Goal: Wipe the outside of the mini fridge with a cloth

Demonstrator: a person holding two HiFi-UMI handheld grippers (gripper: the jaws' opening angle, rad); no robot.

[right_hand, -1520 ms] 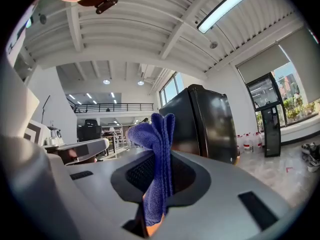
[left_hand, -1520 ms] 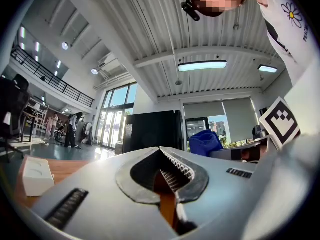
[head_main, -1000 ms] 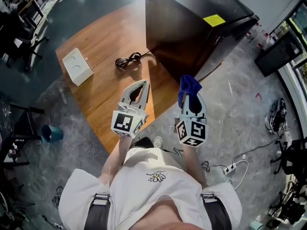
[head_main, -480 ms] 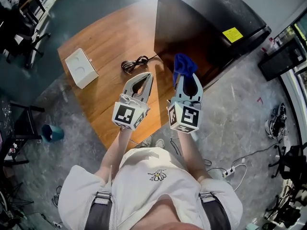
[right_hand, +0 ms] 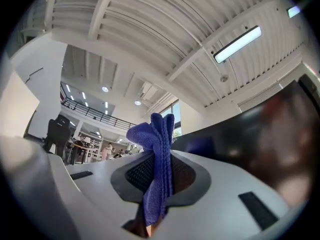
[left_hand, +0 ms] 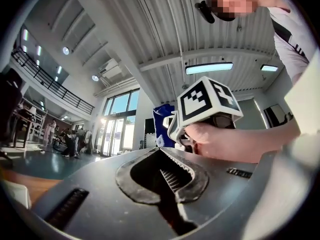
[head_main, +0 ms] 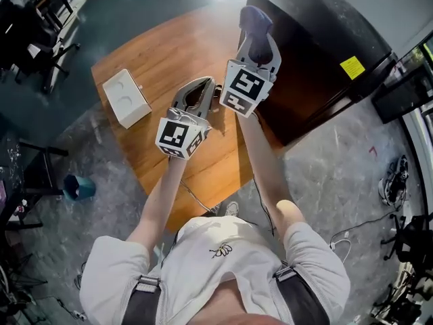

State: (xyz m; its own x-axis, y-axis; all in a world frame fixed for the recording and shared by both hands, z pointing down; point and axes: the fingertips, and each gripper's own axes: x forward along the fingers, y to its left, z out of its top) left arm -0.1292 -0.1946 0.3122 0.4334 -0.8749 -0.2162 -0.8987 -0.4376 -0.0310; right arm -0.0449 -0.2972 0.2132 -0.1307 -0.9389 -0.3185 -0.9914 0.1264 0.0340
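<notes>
The right hand-held gripper point(head_main: 256, 34) is clamped shut on a blue cloth point(right_hand: 159, 134). The cloth is folded into a narrow bunch that stands up between the jaws and pokes out past their tips. Just to the right of this hand-held gripper stands the black mini fridge point(head_main: 318, 42). Its dark glossy side fills the right of the right gripper view and carries a faint blue reflection of the cloth. The head view places the cloth at the fridge's near upper corner, though whether it touches the fridge cannot be told.

The left hand-held gripper point(left_hand: 160, 150) is lower and to the left of the right one. Its jaws are together at the tips, with nothing between them. It hangs over the wooden surface point(head_main: 155, 63). A white box point(head_main: 125, 98) sits on that surface, further left of the left hand-held gripper and well apart from the fridge.
</notes>
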